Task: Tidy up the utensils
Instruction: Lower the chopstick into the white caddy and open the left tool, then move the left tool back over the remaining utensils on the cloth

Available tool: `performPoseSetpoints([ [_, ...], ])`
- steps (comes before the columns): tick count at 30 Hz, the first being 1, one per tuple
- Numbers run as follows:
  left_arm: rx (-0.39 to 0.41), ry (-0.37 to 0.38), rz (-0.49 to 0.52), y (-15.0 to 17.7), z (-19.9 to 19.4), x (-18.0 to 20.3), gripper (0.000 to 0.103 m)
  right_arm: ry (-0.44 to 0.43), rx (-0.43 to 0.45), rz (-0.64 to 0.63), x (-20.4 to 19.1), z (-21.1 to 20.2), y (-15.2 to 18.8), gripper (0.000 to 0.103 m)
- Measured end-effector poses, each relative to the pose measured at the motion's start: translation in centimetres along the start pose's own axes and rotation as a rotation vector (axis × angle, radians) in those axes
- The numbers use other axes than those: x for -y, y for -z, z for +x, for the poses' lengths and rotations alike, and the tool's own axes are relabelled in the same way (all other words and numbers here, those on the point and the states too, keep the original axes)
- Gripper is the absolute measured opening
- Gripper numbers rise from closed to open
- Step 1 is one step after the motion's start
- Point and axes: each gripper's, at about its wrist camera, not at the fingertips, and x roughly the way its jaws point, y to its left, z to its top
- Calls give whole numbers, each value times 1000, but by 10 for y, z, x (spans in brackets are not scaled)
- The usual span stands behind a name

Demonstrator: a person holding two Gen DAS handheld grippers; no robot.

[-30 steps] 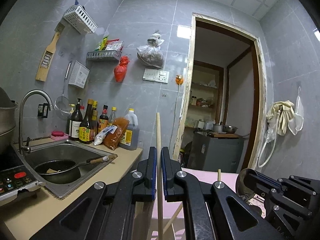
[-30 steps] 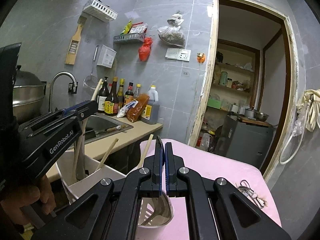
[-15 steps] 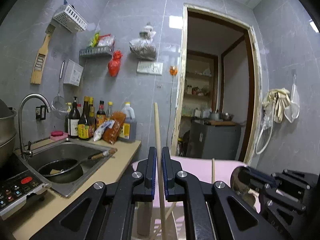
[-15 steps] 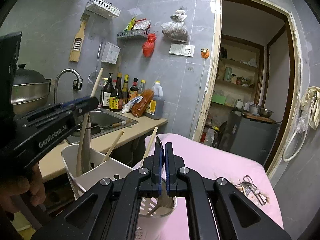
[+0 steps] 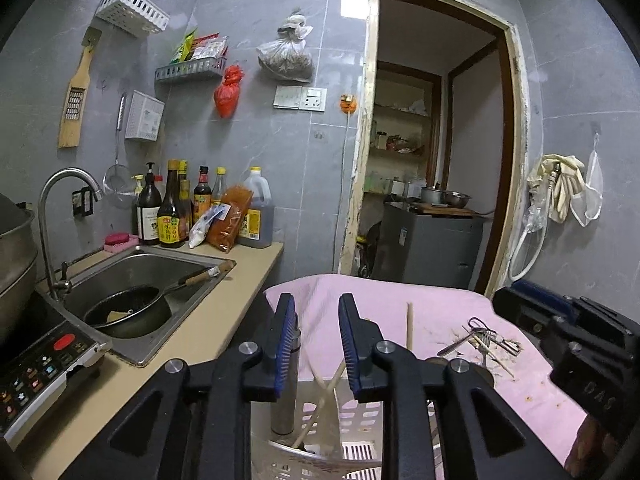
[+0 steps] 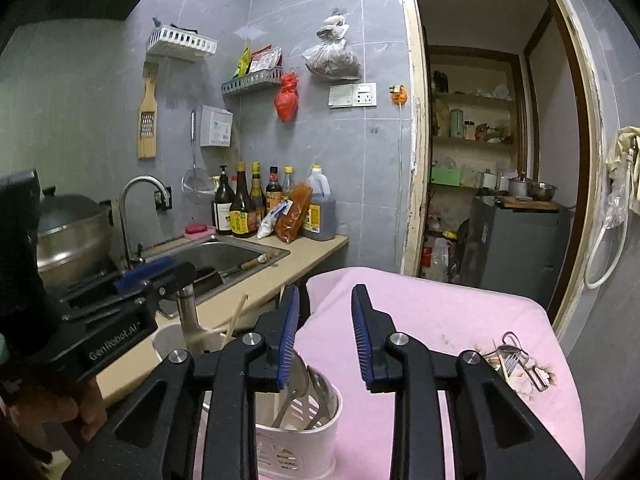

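Observation:
My left gripper (image 5: pixel 316 340) hangs over a white slotted utensil holder (image 5: pixel 360 448). Its jaws are opening, with nothing pressed between them. Below them, wooden chopsticks (image 5: pixel 325 392) and a metal handle (image 5: pixel 286 384) stand in the holder. My right gripper (image 6: pixel 326 336) hovers over the holder's other compartment (image 6: pixel 296 440), its jaws opening too and holding nothing. Metal spoons (image 6: pixel 298 388) rest inside that compartment. A small pile of forks and chopsticks (image 6: pixel 516 360) lies on the pink table (image 6: pixel 440 312). Each gripper shows in the other's view: the left gripper (image 6: pixel 160 276), the right gripper (image 5: pixel 508 300).
A beige counter (image 5: pixel 208 340) with a steel sink (image 5: pixel 132 280) holding a pan runs along the left. Sauce bottles (image 5: pixel 172 208) stand against the tiled wall. An induction cooker (image 5: pixel 36 368) sits at the near left. A doorway (image 5: pixel 432 160) opens behind the table.
Both grippers went from shut to parted. The wooden chopstick left the left jaws and now stands in the holder. The spoon left the right jaws. The right gripper rose slightly.

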Motion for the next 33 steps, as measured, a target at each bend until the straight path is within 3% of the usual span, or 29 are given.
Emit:
performPoseSetpoints([
  [2, -3, -12, -6, -5, -2, 3, 22, -2, 3, 2, 4, -4, -4, 28],
  [5, 14, -24, -3, -12, -5, 9, 32, -1, 12, 14, 15, -9, -11, 32],
  [10, 20, -38, -29, -21, -8, 18, 39, 26, 13, 33, 37, -14, -17, 44],
  [16, 46, -48, -50, -33, -10, 36, 60, 109, 53, 74, 74, -30, -23, 68],
  [21, 76, -61, -37, -44, -9, 61, 94, 196, 94, 102, 106, -43, -32, 83],
  [24, 99, -58, -29, -48, -7, 79, 102, 241, 115, 94, 128, -49, -37, 89],
  [33, 93, -33, 48, -51, 20, 152, 103, 315, 103, 41, 181, -53, -38, 99],
])
